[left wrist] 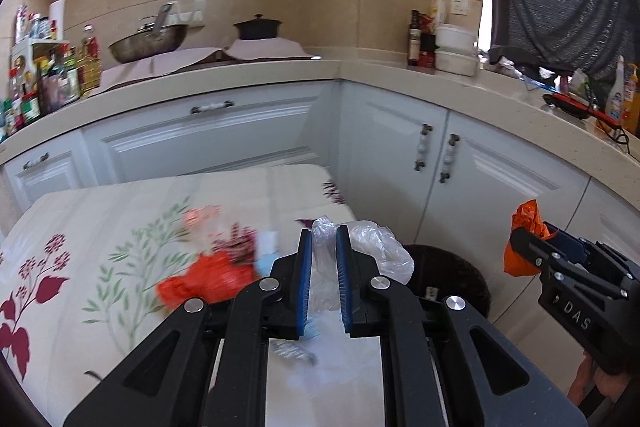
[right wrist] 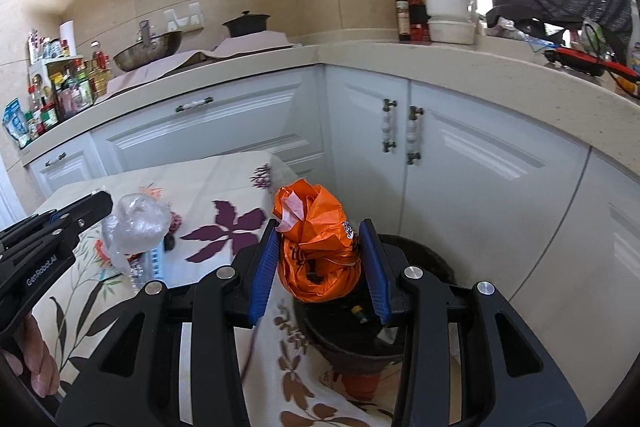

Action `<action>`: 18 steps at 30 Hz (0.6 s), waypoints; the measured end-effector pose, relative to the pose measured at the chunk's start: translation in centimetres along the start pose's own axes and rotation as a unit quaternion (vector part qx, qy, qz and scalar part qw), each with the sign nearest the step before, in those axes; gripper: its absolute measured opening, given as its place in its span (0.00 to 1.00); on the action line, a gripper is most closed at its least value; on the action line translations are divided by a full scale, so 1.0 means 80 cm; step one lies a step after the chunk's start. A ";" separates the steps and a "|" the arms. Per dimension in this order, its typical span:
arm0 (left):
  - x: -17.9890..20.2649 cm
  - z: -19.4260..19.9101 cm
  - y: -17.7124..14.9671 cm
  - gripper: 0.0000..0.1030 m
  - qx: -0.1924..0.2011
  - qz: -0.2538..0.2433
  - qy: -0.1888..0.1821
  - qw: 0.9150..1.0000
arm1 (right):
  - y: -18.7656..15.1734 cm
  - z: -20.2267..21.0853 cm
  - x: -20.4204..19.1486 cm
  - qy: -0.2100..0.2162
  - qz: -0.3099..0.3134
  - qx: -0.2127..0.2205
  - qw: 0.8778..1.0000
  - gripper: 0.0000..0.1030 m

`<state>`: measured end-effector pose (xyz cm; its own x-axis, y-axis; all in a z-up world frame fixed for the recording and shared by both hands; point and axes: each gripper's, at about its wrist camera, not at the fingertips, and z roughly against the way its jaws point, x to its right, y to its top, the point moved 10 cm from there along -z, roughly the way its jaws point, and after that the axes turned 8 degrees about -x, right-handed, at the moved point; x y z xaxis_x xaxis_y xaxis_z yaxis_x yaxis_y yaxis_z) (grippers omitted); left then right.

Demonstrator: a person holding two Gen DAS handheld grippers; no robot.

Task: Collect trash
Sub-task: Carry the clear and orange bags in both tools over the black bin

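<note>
My left gripper is shut on a crumpled clear plastic bag and holds it above the table's right edge; it also shows in the right wrist view. My right gripper is shut on a crumpled orange plastic bag and holds it above the black trash bin on the floor. The orange bag also shows in the left wrist view, right of the bin. More trash lies blurred on the table: an orange-red wrapper and a pale blue piece.
The table has a floral cloth. White cabinets stand behind the bin under an L-shaped counter with a wok, a black pot, bottles and containers.
</note>
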<state>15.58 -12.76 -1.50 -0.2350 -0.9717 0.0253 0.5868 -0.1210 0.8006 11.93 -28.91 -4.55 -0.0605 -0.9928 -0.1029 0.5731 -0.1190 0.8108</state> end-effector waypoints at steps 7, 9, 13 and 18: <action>0.043 -0.023 0.012 0.13 0.003 -0.019 -0.007 1.000 | 0.005 -0.003 0.040 -0.021 -0.012 0.005 1.000 0.38; 0.053 -0.030 0.013 0.13 0.001 -0.022 -0.008 1.000 | 0.008 -0.006 0.052 -0.027 -0.014 0.007 1.000 0.38; 0.071 -0.041 0.017 0.13 0.000 -0.027 -0.011 1.000 | 0.012 -0.013 0.066 -0.035 -0.016 0.010 0.999 0.38; 0.091 -0.056 0.021 0.13 -0.002 -0.038 -0.012 0.999 | 0.018 -0.021 0.081 -0.046 -0.015 0.018 0.999 0.38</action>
<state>18.35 -20.97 -2.65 -0.2978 -0.9544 -0.0211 0.5697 -0.1954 0.7983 13.72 -35.46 -4.98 -0.1528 -0.9853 -0.0764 0.5403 -0.1480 0.8283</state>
